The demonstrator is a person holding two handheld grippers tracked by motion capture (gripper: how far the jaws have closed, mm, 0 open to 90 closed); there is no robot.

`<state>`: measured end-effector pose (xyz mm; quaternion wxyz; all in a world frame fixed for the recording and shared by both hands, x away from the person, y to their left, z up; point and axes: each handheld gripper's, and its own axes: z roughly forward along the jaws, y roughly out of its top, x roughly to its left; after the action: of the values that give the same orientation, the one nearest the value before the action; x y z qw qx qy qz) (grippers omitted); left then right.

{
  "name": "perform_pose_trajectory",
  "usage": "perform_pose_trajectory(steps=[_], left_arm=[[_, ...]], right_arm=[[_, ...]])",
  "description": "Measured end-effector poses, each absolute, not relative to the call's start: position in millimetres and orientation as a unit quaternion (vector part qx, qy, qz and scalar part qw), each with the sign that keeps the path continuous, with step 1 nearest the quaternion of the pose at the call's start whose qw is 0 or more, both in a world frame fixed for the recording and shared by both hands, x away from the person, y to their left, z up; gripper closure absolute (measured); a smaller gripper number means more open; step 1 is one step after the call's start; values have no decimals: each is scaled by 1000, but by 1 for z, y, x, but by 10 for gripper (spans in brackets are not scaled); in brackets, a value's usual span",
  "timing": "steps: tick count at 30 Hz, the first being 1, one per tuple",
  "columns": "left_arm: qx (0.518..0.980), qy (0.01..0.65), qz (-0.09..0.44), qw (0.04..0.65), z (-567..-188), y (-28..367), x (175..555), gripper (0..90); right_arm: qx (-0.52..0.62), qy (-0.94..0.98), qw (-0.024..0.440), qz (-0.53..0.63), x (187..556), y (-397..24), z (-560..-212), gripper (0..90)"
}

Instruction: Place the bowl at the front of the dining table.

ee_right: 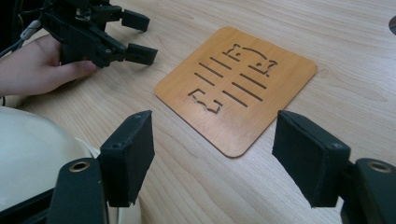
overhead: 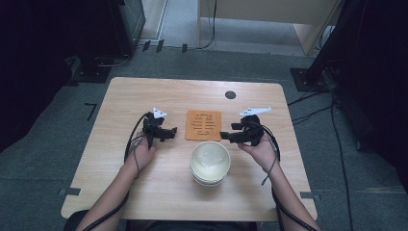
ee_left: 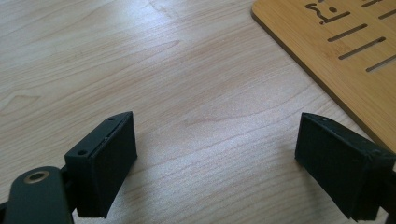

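Observation:
A square wooden trivet (overhead: 203, 125) with cut-out slots lies flat at the table's middle; its corner (ee_left: 345, 51) sits just right of my left jaws, and it lies ahead of my right jaws (ee_right: 238, 84). A stack of white bowls (overhead: 210, 162) stands just in front of it, its rim (ee_right: 32, 154) at the left of the right gripper view. My left gripper (overhead: 172, 132) rests open on the table left of the trivet, with nothing between its jaws (ee_left: 215, 158). My right gripper (overhead: 225, 136) is open to the right of it, jaws pointing left, also empty (ee_right: 212, 154).
The light wooden table (overhead: 144, 96) has a small dark round grommet (overhead: 230, 95) near its far edge. The other hand and left gripper (ee_right: 135, 37) lie across the trivet. Grey carpet with cables, dark stands and a wooden cabinet surrounds the table.

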<state>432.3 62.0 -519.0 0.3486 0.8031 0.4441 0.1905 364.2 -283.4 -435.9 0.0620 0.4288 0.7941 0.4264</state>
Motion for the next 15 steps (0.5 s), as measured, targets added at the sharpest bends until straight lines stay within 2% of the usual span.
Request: perform_pose_trajectory(steps=[15], left_arm=[[803,445,191,349,-519,62,432,122]], right_arm=[[409,802,60,430,359,-275,-426,311]])
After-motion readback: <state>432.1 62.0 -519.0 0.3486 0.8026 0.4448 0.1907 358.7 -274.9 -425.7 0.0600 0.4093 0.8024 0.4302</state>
